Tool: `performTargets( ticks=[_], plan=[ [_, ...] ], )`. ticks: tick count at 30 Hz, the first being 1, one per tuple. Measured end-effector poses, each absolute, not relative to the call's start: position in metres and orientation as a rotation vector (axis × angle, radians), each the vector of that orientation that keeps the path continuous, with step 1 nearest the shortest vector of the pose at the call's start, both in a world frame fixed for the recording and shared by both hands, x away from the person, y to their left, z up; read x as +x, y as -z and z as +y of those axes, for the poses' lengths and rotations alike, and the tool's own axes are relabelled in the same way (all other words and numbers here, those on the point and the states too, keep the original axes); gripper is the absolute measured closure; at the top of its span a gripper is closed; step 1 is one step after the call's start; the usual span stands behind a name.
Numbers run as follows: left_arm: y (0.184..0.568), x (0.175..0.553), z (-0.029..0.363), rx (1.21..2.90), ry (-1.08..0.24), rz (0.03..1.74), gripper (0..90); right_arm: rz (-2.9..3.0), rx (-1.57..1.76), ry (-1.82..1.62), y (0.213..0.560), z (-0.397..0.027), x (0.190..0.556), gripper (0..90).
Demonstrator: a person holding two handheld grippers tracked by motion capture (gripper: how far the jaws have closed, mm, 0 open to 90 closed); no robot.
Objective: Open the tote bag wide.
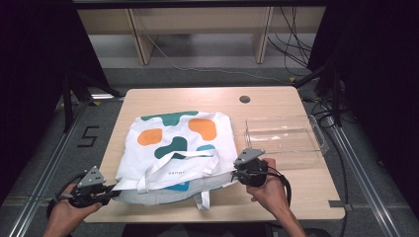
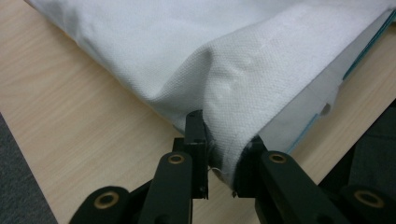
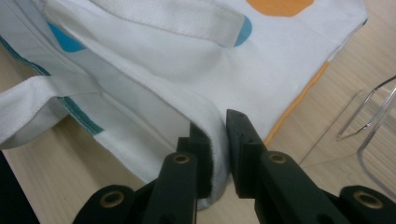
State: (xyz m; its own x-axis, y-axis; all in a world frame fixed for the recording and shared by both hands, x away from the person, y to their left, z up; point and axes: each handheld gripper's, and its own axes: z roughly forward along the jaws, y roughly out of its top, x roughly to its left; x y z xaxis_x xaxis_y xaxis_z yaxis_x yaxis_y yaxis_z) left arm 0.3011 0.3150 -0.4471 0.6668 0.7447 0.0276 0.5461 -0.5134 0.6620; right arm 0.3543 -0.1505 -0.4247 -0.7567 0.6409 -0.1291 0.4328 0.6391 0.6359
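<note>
A white tote bag [image 1: 178, 148] printed with orange, green and teal blobs lies flat on the wooden table [image 1: 276, 197], its handles and mouth toward the near edge. My left gripper [image 1: 106, 193] is shut on the bag's near left corner [image 2: 224, 140] of the mouth, the cloth bunched between the jaws. At the near right corner my right gripper [image 1: 236, 172] is shut on the bag's upper layer [image 3: 212, 140], pinched at the rim. One white handle [image 3: 28, 112] hangs toward the table edge.
A clear plastic tray [image 1: 286, 138] sits just right of the bag, close to my right gripper. A round cable hole [image 1: 244, 98] lies at the table's far side. Wooden shelving legs and cables stand beyond the table.
</note>
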Motion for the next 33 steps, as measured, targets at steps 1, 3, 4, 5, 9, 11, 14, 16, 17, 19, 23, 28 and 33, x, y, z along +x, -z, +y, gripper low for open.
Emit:
performTargets(
  ticks=[1, 3, 4, 5, 9, 11, 14, 16, 17, 19, 23, 28, 33],
  plan=[
    [0.444, 0.302, 0.317, 2.248, -0.429, 0.977, 79.8, 2.485, 0.852, -0.893, 0.423, -0.150, 0.355, 81.8],
    [0.443, 0.301, 0.316, 2.245, -0.420, 0.994, 80.0, 2.509, 0.845, -0.877, 0.418, -0.152, 0.356, 81.9],
    [0.441, 0.302, 0.317, 2.249, -0.417, 0.991, 80.2, 2.483, 0.855, -0.916, 0.414, -0.151, 0.357, 82.1],
    [0.439, 0.303, 0.317, 2.247, -0.422, 0.988, 80.2, 2.483, 0.855, -0.916, 0.414, -0.151, 0.357, 82.1],
    [0.430, 0.308, 0.318, 2.197, -0.411, 1.001, 81.4, 2.526, 0.842, -0.911, 0.403, -0.152, 0.362, 82.7],
    [0.423, 0.310, 0.319, 2.206, -0.427, 0.972, 81.5, 2.524, 0.825, -0.927, 0.393, -0.153, 0.367, 83.1],
    [0.411, 0.314, 0.320, 2.187, -0.414, 0.980, 81.8, 2.550, 0.813, -0.926, 0.383, -0.153, 0.369, 83.5],
    [0.400, 0.319, 0.324, 2.155, -0.403, 0.979, 82.3, 2.546, 0.804, -0.922, 0.372, -0.152, 0.371, 83.7],
    [0.394, 0.322, 0.327, 2.141, -0.405, 0.980, 82.5, 2.548, 0.784, -0.930, 0.362, -0.151, 0.374, 84.0],
    [0.378, 0.329, 0.332, 2.123, -0.425, 0.958, 82.8, 2.551, 0.764, -0.944, 0.350, -0.151, 0.376, 84.4],
    [0.355, 0.335, 0.335, 2.144, -0.452, 0.921, 84.0, 2.576, 0.725, -0.938, 0.321, -0.150, 0.380, 85.8],
    [0.302, 0.341, 0.332, 2.194, -0.482, 0.879, 85.1, 2.557, 0.664, -0.947, 0.281, -0.153, 0.390, 86.4],
    [0.266, 0.344, 0.327, 2.216, -0.497, 0.810, 85.7, 2.563, 0.651, -0.976, 0.248, -0.160, 0.399, 86.6]
  ],
)
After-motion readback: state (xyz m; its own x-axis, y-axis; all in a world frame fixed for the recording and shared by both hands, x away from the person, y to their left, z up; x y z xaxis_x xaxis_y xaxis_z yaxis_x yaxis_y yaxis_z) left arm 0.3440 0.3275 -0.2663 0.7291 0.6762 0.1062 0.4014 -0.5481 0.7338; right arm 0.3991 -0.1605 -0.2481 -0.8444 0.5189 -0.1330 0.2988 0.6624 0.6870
